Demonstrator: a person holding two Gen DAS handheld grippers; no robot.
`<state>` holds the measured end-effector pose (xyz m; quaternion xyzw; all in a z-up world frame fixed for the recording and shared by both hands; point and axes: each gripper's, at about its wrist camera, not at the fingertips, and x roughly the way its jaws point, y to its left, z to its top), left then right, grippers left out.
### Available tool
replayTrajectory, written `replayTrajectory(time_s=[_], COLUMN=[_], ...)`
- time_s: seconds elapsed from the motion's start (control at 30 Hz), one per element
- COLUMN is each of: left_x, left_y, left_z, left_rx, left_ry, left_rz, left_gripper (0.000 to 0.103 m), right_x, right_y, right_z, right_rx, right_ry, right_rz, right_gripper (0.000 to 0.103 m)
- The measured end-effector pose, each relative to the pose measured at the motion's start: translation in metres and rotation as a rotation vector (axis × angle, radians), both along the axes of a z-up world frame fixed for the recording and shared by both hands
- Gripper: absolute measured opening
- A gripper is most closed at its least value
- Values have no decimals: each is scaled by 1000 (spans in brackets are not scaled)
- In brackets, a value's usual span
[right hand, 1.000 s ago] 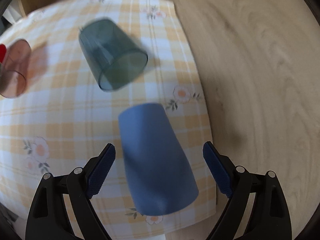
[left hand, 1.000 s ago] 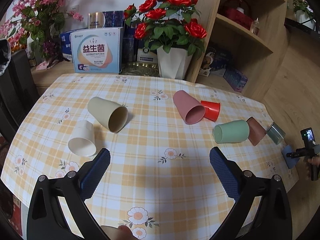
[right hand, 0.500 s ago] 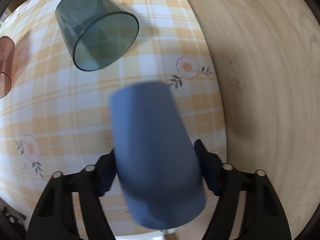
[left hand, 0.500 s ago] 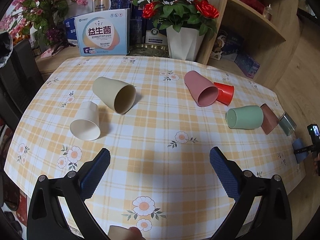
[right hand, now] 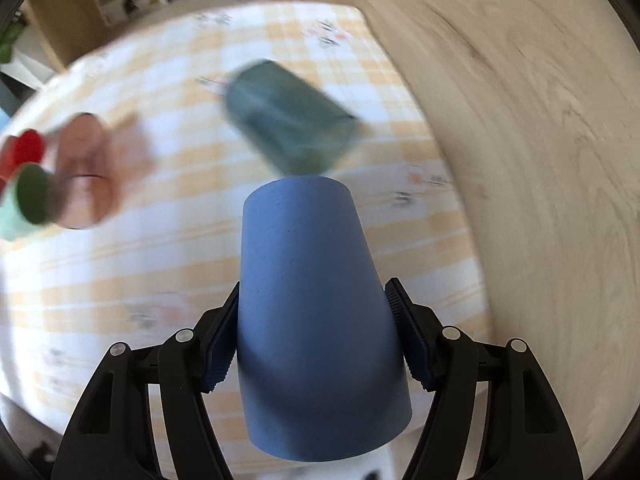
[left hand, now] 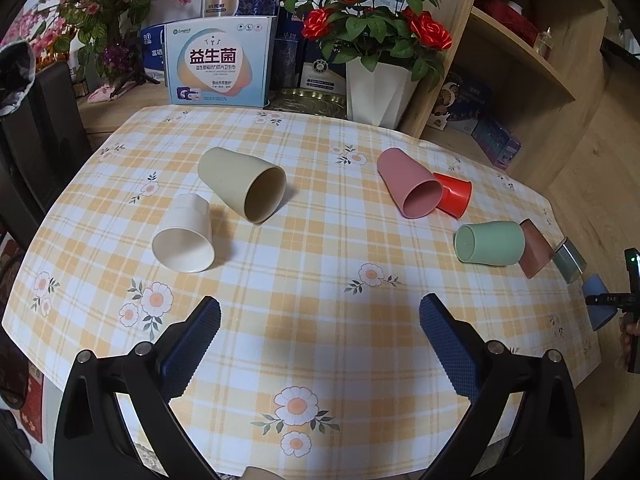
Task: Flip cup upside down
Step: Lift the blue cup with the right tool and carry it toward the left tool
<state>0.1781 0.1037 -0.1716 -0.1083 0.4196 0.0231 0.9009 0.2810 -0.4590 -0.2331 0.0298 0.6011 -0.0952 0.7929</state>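
Note:
My right gripper [right hand: 314, 336] is shut on a blue cup [right hand: 316, 312] and holds it with its closed base pointing away from me, above the table's right edge. The blue cup also shows at the far right of the left wrist view [left hand: 598, 300]. My left gripper [left hand: 320, 332] is open and empty above the near middle of the checked tablecloth [left hand: 320, 280]. Several other cups lie on their sides: white [left hand: 184, 236], beige [left hand: 244, 188], pink [left hand: 408, 188], red [left hand: 454, 196], green [left hand: 490, 242], brown [left hand: 534, 252] and dark teal [right hand: 288, 120].
A white pot of red roses [left hand: 374, 92] and printed boxes [left hand: 218, 68] stand behind the table. Wooden shelves [left hand: 520, 60] rise at the back right. A dark chair [left hand: 36, 128] stands at the left. The wooden floor [right hand: 540, 160] lies beyond the table's right edge.
My right gripper closed on the blue cup and lifted it, tilting the view up; the scene behind is blurred. My left gripper rose and drew back a little, staying open.

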Motion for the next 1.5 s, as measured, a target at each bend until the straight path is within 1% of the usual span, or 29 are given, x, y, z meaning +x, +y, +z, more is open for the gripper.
replayTrajectory(time_s=[0.07,0.13,0.17,0.2,0.3,0.37,0.43,0.47,0.5,0.53,0.57,0.6,0.63,0.67,0.77,0.87,0.93,1.03,1.17,1.33,1.5], left_x=[-5,-9,-11,-13,-19,-24,-28,-31,-33,-35,-37,-38,-40,-41,-45,-45,-42,-38,-36,-35,-36], left_y=[5,10,13,16,27,33,38,40,42,43,45,46,48,50,53,54,51,44,34,34,35], left_z=[-1,-1,-2,-2,-4,-4,-3,-3,-2,-1,0,0,1,2,5,2,-1,-3,-1,1,2], left_rx=[-1,1,5,7,5,5,3,3,4,6,11,14,16,16,14,1,-5,-20,-17,-14,-18], left_ry=[-1,-4,-3,-1,6,8,7,7,8,8,7,8,10,11,-2,0,10,13,6,6,1], left_rz=[4,10,15,18,35,46,52,54,56,57,59,62,65,68,76,82,79,60,31,39,37], left_gripper=[97,97,97,97,97,97,97,97,97,97,97,97,97,97,97,97,97,97,97,97,97], right_x=[-10,-15,-18,-26,-38,-39,-38,-37,-37,-32,-28,-23,-20,-18,-25,-36,-38,-40,-38,-43,-57], right_y=[29,67,88,113,181,225,254,277,289,301,310,317,322,331,342,335,328,315,299,296,293], right_z=[5,8,7,14,15,11,4,2,6,7,7,7,3,-3,-5,-5,-7,-7,-9,-11,-13], right_rx=[59,120,154,172,238,284,287,276,265,264,279,319,337,314,254,271,262,248,274,264,237], right_ry=[-18,-24,-26,-28,-28,-16,-3,-8,-39,-43,-49,-50,-19,18,17,37,32,6,-6,-11,-16], right_rz=[-9,8,32,50,131,183,241,282,298,319,321,307,302,306,371,378,385,367,330,325,339], right_gripper=[66,66,66,66,64,64,63,64,61,59,50,38,26,26,26,26,26,26,26,26,28])
